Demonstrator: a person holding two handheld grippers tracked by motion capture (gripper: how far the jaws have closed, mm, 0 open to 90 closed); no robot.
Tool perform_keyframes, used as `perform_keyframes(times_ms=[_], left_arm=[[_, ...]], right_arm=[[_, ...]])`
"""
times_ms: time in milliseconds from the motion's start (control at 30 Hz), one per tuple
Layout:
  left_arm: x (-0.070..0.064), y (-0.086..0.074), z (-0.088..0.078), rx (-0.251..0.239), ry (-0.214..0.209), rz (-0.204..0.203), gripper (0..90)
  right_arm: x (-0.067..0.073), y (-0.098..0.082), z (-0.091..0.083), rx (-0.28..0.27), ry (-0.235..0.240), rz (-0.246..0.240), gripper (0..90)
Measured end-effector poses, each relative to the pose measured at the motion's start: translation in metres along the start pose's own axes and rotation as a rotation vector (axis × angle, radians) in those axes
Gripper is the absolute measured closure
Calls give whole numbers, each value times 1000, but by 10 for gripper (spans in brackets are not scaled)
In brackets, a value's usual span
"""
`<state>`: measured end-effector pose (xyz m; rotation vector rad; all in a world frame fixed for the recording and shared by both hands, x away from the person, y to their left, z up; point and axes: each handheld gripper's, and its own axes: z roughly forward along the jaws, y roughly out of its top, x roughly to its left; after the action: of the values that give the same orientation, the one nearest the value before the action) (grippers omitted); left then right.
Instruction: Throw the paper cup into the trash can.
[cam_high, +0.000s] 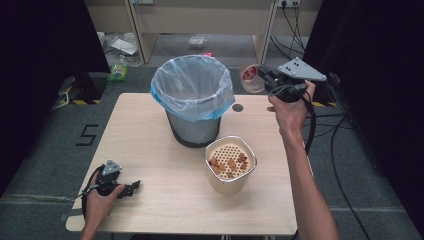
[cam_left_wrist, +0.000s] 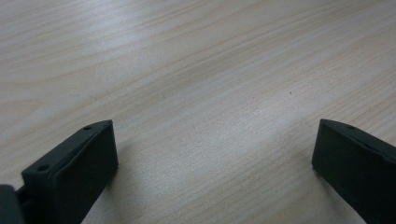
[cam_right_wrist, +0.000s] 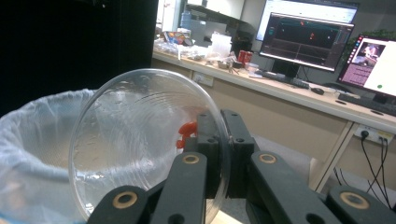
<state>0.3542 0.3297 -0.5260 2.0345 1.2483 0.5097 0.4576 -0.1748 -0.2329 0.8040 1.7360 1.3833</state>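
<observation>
My right gripper (cam_high: 267, 77) (cam_right_wrist: 223, 116) is shut on the rim of a clear plastic bowl (cam_high: 251, 78) (cam_right_wrist: 140, 140). It holds the bowl on edge in the air, to the right of the bin's mouth. A few red scraps (cam_right_wrist: 187, 129) cling to the bowl near the jaws. The grey waste bin (cam_high: 192, 95), lined with a pale blue bag (cam_right_wrist: 28, 149), stands at the back middle of the wooden table (cam_high: 160, 200). My left gripper (cam_high: 131, 188) (cam_left_wrist: 215, 126) rests open at the front left corner, with bare wood (cam_left_wrist: 210, 70) between its jaws.
A cream tub (cam_high: 230, 162) with a perforated insert and brown food scraps stands in front of the bin, slightly right. A small dark round hole (cam_high: 238, 107) marks the table near its back edge. A desk with monitors (cam_right_wrist: 303, 37) lies beyond the bin.
</observation>
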Motion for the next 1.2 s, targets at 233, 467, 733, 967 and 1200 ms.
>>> perform_keyframes(times_ms=[233,467,733,967,1200], left_arm=[[0,0,0,0,1,0,0],[0,0,0,0,0,0,0],[0,0,0,0,0,0,0],[0,0,0,0,1,3,0],[0,0,0,-1,-1,4,0]], right_arm=[[6,17,19,17,32,-6,876],[26,24,48,33,76,-20,873],[54,27,89,94,136,-42,851],[69,21,117,172,138,-22,691],[70,20,118,209,108,-41,614]])
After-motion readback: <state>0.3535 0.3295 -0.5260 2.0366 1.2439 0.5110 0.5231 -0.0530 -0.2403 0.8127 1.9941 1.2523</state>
